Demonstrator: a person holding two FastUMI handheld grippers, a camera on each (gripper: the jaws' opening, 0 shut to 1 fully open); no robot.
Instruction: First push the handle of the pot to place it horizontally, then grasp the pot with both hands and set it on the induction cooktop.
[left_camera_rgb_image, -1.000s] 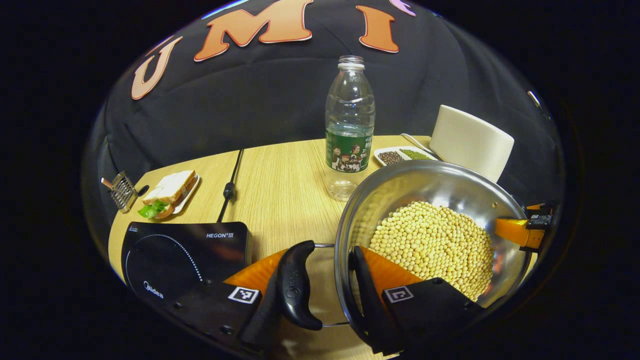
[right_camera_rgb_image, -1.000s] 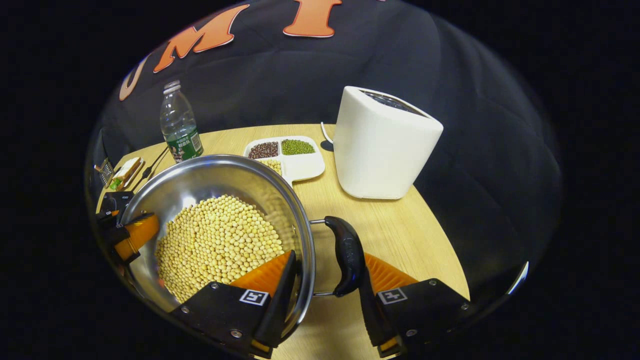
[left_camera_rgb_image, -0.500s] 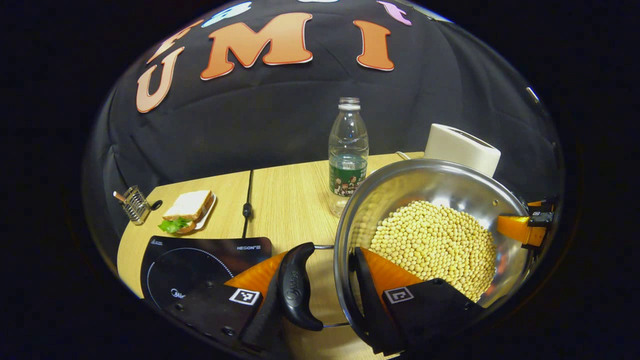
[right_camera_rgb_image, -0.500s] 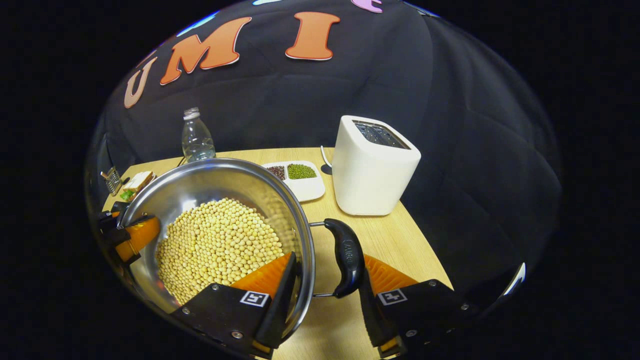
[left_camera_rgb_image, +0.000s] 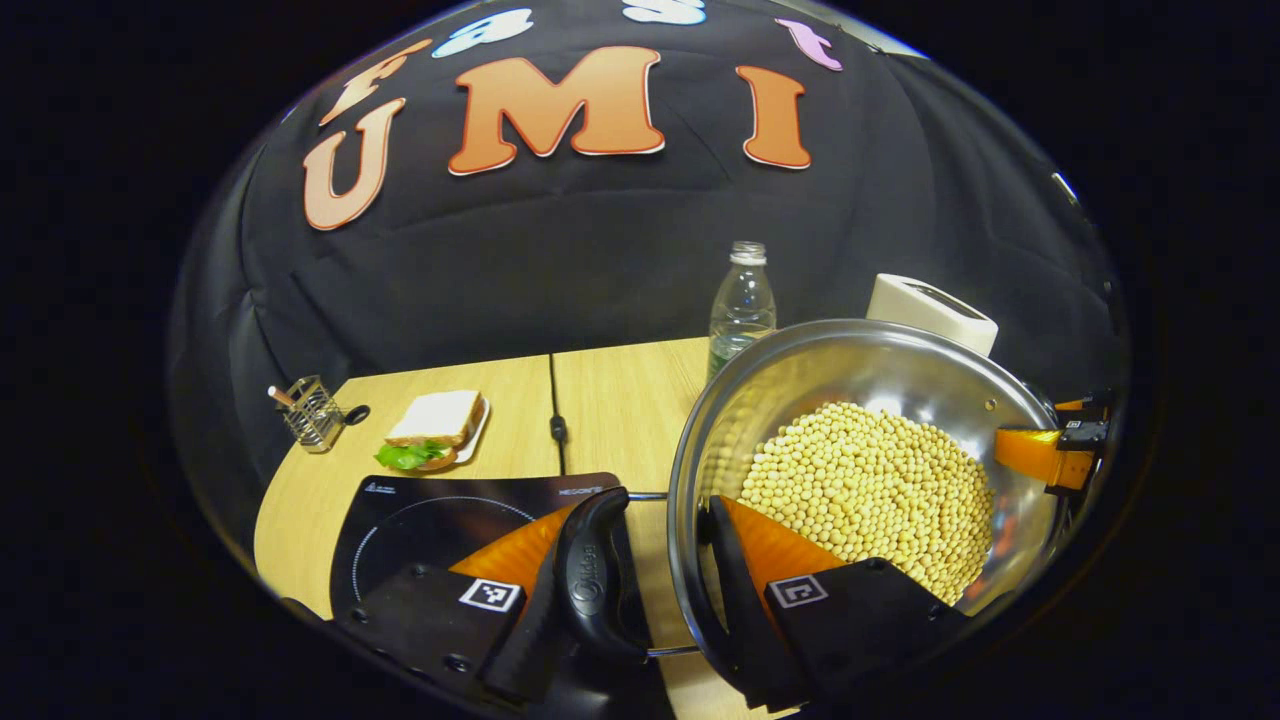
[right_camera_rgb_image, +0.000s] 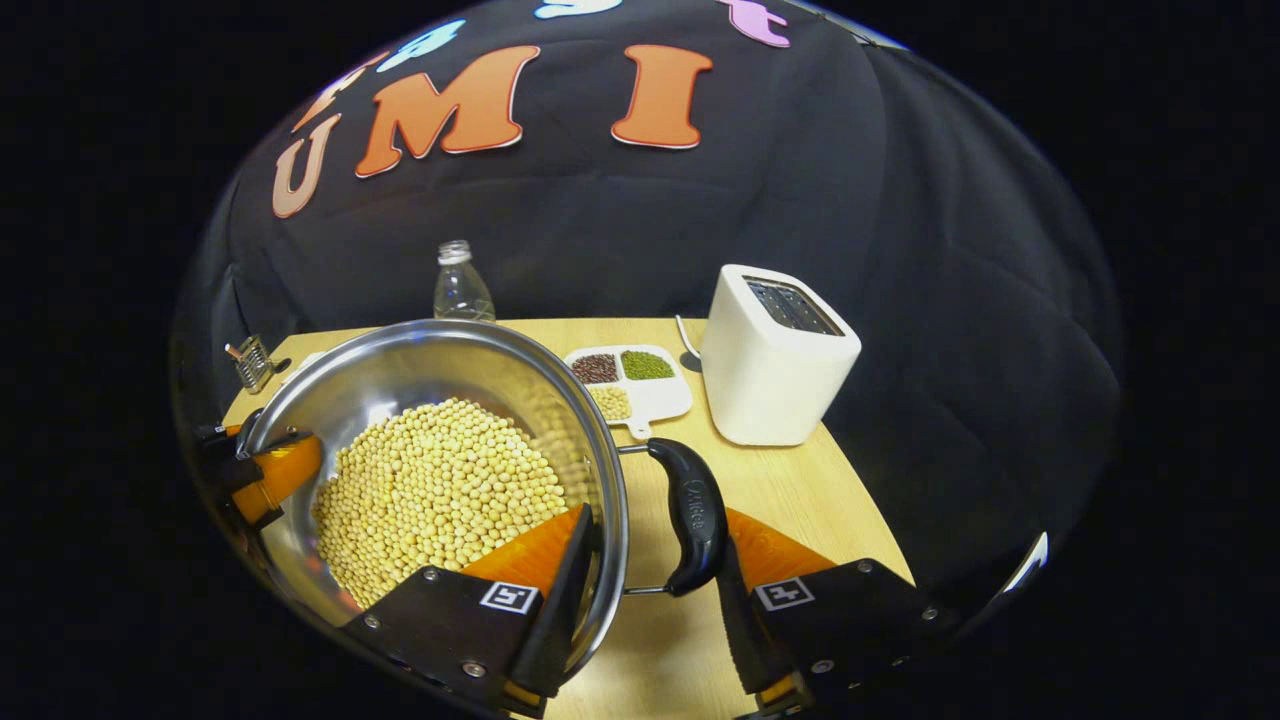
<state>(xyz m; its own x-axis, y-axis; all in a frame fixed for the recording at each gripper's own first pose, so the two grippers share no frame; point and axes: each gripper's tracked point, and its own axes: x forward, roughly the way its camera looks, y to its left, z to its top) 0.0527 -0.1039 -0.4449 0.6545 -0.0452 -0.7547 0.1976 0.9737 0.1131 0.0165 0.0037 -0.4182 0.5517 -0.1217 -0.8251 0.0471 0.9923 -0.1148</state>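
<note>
A steel pot (left_camera_rgb_image: 870, 365) full of soybeans (left_camera_rgb_image: 860, 480) hangs in the air between both grippers, above the wooden table. My left gripper (left_camera_rgb_image: 650, 590) is shut across the pot's rim and its black side handle (left_camera_rgb_image: 590, 580), one finger inside the pot and one outside the handle. My right gripper (right_camera_rgb_image: 650, 590) is shut the same way on the opposite black handle (right_camera_rgb_image: 695, 510) of the pot (right_camera_rgb_image: 420, 360). The black induction cooktop (left_camera_rgb_image: 440, 510) lies on the table just left of and below the pot's left handle. Farther off, the right gripper (left_camera_rgb_image: 1040, 455) shows at the far rim.
A clear bottle (left_camera_rgb_image: 740, 305) and a white toaster (left_camera_rgb_image: 930, 310) stand behind the pot. A sandwich on a plate (left_camera_rgb_image: 435, 430), a small wire rack (left_camera_rgb_image: 310, 412) and the cooktop's cable (left_camera_rgb_image: 557, 420) lie at the back left. A divided tray of beans (right_camera_rgb_image: 630, 385) sits beside the toaster (right_camera_rgb_image: 780, 370).
Both grippers have carried the pot up and back from the bottle and toaster, which now look smaller. The cooktop has come closer under the left handle.
</note>
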